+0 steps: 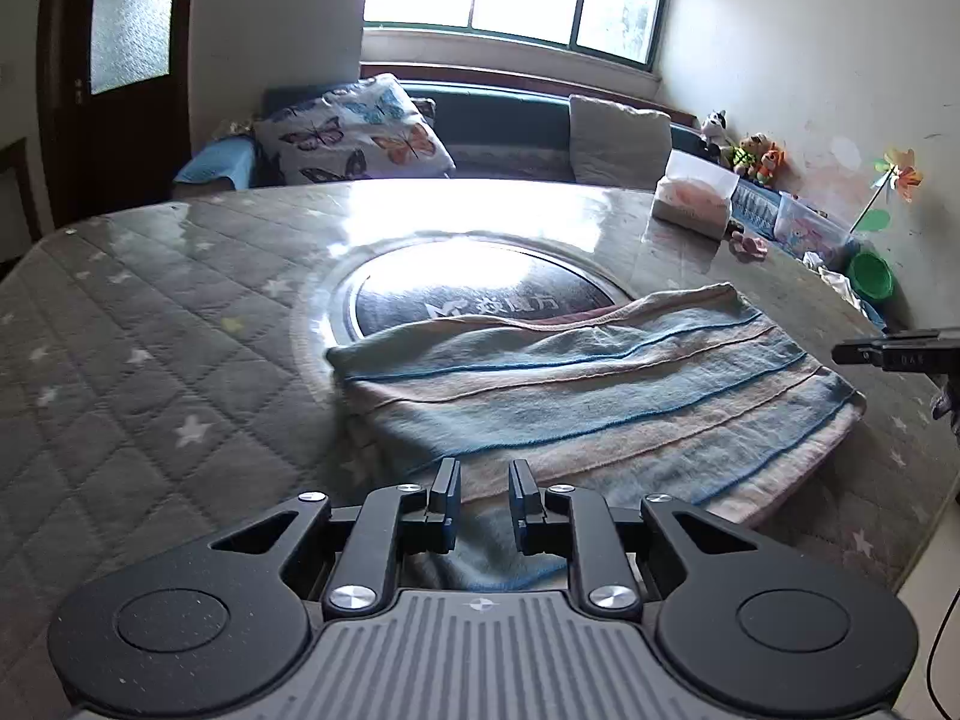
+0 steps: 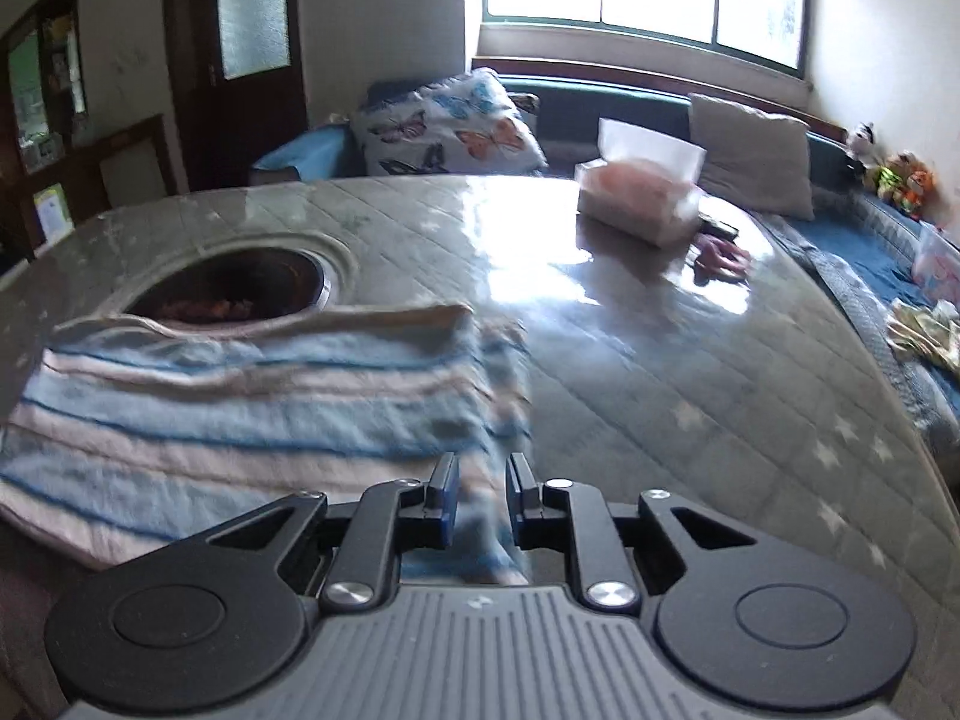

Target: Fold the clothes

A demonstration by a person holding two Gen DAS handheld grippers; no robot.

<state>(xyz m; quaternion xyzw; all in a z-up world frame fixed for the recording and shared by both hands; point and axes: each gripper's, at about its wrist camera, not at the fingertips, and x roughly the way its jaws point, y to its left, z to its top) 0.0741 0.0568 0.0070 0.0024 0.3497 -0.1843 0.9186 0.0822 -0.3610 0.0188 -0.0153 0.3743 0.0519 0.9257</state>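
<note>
Grey quilted counter [image 1: 150,360] with white stars under a glossy clear cover, glaring under the window light. Round dark inset plate [image 1: 480,294] sunk in the top, straight ahead of the left jaws, ahead-left of the right jaws. Striped blue-and-pink towel [image 1: 588,396] folded flat, overlapping the plate's near rim, reaching back under both pairs of jaws. Tissue box [image 2: 642,192] far ahead-right of the jaws; small pink item [image 2: 723,258] just beside it, blurred.

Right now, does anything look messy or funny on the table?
Yes. The towel isn't folded neatly: its far edge is rumpled and lies over the round burner in the table. Both grippers, left and right, are open at its near edge.
</note>
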